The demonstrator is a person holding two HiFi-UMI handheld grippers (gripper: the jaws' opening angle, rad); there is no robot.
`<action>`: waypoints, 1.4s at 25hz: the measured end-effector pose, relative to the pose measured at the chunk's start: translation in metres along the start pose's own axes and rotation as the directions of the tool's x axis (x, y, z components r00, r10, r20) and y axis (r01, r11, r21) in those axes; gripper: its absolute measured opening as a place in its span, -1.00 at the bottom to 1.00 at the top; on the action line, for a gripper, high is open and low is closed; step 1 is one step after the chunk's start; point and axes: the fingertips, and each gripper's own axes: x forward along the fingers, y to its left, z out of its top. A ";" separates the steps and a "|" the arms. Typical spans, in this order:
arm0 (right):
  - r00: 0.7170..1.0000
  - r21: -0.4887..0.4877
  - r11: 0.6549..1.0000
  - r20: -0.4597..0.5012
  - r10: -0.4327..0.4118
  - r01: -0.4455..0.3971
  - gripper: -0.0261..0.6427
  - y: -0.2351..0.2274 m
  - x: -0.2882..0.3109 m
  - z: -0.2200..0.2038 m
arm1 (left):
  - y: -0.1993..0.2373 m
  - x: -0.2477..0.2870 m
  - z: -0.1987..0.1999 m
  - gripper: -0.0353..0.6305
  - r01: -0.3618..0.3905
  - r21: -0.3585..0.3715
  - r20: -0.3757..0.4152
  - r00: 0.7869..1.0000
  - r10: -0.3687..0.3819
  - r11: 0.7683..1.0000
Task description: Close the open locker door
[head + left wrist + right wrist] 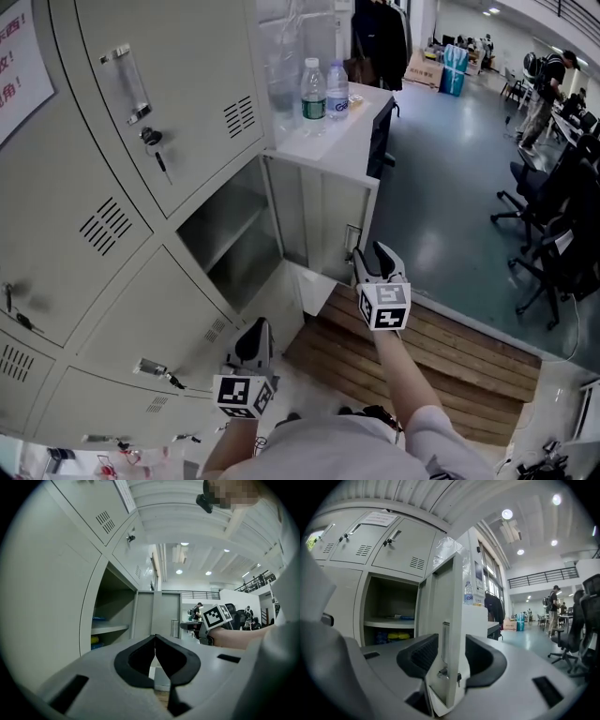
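Grey steel lockers (112, 169) fill 9 o'clock. The open door (323, 211) stands swung out at centre. It's likely light, stiff and hinge-guided, so push near the free edge by the latch (443, 672). Right gripper (371, 253): jaws spread, straddling that edge. Left gripper (253, 342), 6 o'clock: jaws pressed together, empty.

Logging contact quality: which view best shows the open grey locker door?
Right gripper view: the open grey metal locker door stands edge-on inside the open right claw. Head view shows it from above; left gripper view shows its inner face, farther off.
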 end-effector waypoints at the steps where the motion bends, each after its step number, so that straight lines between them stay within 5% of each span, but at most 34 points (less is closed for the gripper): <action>1: 1.000 0.000 1.000 -0.004 0.000 0.000 -0.42 -0.002 0.004 -0.001 | 0.001 0.001 0.000 -0.87 -0.004 0.000 0.000 1.000 0.004 1.000; 35: 0.996 0.001 0.997 -0.029 0.078 -0.078 -0.42 0.026 0.010 -0.006 | 0.016 -0.035 -0.003 -0.87 -0.096 -0.007 -0.006 0.995 0.096 0.995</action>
